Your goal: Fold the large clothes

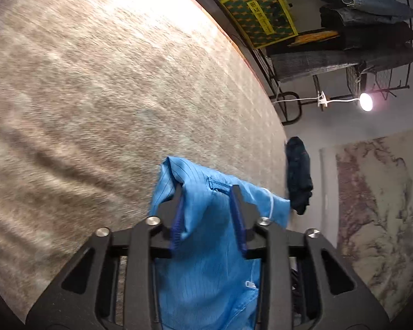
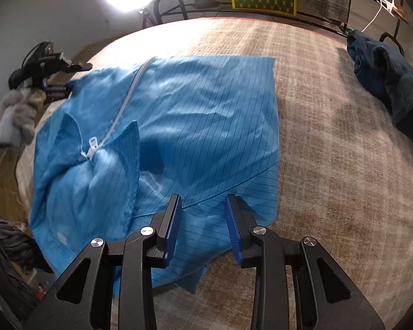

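The blue jacket (image 2: pixel 179 115) is lying spread on the bench (image 2: pixel 330 151); the left hand-held gripper (image 1: pixel 206 209) is grasping its far edge, the right hand-held gripper (image 2: pixel 203 220) is clenching the nearer hem.

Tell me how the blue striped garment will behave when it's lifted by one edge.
The blue garment is probably floppy: it drapes and bunches between the left gripper fingers. It looks thin and light, creasing easily near the zipper. Its smooth sheen suggests it may slide over the table cover.
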{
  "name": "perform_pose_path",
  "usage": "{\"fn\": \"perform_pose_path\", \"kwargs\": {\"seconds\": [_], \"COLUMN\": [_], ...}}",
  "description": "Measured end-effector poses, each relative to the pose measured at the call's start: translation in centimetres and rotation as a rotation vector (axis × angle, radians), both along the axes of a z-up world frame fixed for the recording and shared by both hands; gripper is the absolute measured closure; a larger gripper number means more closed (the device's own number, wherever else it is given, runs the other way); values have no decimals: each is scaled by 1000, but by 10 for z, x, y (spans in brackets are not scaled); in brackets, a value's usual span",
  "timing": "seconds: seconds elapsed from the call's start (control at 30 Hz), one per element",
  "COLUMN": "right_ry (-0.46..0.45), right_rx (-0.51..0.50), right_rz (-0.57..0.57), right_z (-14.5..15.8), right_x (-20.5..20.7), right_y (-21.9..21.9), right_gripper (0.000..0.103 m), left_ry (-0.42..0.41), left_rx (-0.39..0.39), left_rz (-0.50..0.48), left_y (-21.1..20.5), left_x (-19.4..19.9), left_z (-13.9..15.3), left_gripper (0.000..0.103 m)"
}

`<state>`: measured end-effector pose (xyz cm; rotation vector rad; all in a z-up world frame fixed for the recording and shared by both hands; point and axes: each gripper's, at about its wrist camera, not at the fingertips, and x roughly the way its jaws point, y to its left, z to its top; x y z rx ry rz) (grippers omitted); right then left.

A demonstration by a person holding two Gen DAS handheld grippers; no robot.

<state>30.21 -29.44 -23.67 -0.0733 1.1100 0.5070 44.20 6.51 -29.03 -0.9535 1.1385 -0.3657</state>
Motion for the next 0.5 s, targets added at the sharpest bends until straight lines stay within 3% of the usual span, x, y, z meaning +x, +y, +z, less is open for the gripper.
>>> {"fn": "perform_pose_path", "kwargs": {"seconds": [0.1,0.17,0.27,0.37,0.47,0.5], "right_ry": [3,2,11,21,22,21], "right_rx": [-2,-6,-3,7,-4,-9], "right_rz": [9,11,0,-11,-18,-17], "right_z": [-3,-4,-5,-6,-7,-7], "right_x": [2,3,6,7,7,7], "right_y": [-1,-1,-4,-8,-10,-11], "right_gripper": [72,75,82,85,86,86], "left_ry": [4,-21,-71,-107,-73,-79], "left_rx": [-42,-27,73,225,217,250], "left_rz": [33,67,128,178,171,164], "left_y": [4,6,4,-1,5,5], "left_x": [6,7,6,3,1,-1], "left_z": [-8,-10,-7,-4,-9,-5], "left_gripper": [79,93,97,98,97,97]}}
